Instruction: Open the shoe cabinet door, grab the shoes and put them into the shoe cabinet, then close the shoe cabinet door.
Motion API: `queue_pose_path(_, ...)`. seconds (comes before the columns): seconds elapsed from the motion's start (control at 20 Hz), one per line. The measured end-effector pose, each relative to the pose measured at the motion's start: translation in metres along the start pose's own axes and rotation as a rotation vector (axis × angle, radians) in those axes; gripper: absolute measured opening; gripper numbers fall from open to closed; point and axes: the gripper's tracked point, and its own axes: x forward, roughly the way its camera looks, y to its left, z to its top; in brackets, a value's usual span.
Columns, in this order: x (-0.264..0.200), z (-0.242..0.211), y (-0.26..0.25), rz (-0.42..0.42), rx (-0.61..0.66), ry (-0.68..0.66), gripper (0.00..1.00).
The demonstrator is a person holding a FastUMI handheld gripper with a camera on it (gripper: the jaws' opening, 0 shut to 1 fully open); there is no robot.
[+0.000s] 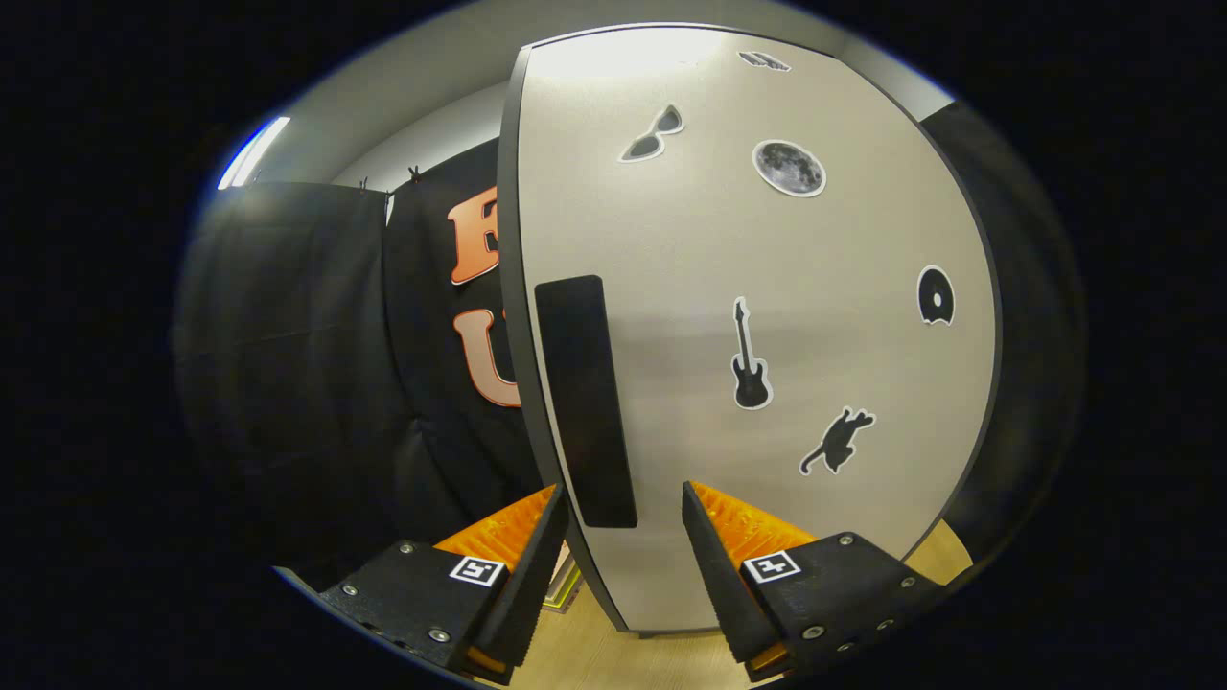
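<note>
Cabinet door (748, 316) stands close ahead, pale panel with dark edge band, free edge turned toward the camera. Dark vertical handle strip (585, 402) sits on the door face just inside that edge. Stickers on the panel beyond the handle: guitar (751, 359), cat (837, 441), moon (789, 168), sunglasses (654, 134).

Hand-held gripper (623, 508): fingers spread wide, straddling the door's free edge at the lower end of the handle strip. One finger lies outside the edge, the other in front of the panel. Neither appears to press on the door; contact cannot be confirmed.

Wooden floor (594, 656) shows below the door's bottom corner. Black booth cloth (316, 383) hangs beyond the edge.

Judgement: the door step is in hand. Whether it is the opening or the closing swing cannot be told, since the cabinet interior is hidden behind the door. Next move likely calls for pinching the edge near the handle, then swinging along the hinge arc without twisting the panel.
</note>
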Motion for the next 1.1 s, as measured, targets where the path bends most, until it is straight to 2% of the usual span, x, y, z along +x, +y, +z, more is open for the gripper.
queue_pose_path(0.25,-0.052,0.012,-0.017,-0.051,-0.031,-0.012,0.76)
queue_pose_path(0.75,-0.181,0.022,-0.064,-0.222,-0.054,-0.034,0.79)
queue_pose_path(1.1,-0.236,0.024,-0.080,-0.299,-0.062,-0.058,0.80)
